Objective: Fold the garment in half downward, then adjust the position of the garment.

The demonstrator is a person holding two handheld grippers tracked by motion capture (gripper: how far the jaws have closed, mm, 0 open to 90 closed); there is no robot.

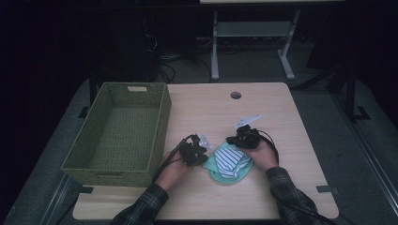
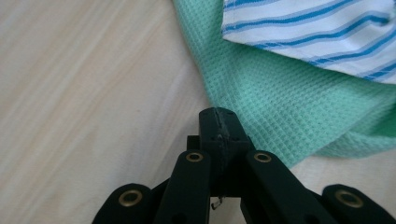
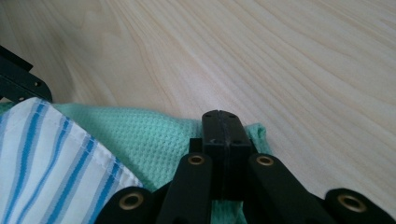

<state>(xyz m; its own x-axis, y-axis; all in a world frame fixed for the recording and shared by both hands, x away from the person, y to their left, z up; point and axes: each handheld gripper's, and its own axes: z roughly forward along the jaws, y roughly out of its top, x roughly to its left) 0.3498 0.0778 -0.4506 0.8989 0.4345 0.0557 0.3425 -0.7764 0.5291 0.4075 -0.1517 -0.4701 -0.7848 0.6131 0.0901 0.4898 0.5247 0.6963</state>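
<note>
Cloths are seen lying near the front middle of a pale wooden worktop (image 1: pixel 277 117): a mint green waffle-weave cloth (image 1: pixel 213 164) with a white cloth striped in blue (image 1: pixel 231 161) resting on top of it. The left claw (image 1: pixel 202 149) is held at the green cloth's left edge, and in the left gripper view its jaws are pressed together at that edge (image 2: pixel 219 128); whether fabric is pinched between them cannot be told. The right claw (image 1: pixel 233 140) is held at the far right edge of the pile, its jaws likewise closed over the green hem in the right gripper view (image 3: pixel 225 135), the grip itself unclear. A green woven basket (image 1: pixel 101 154) is placed on the worktop's left side, apart from the cloths. Plaid sleeves (image 1: pixel 143 206) are seen entering from the bottom.
</note>
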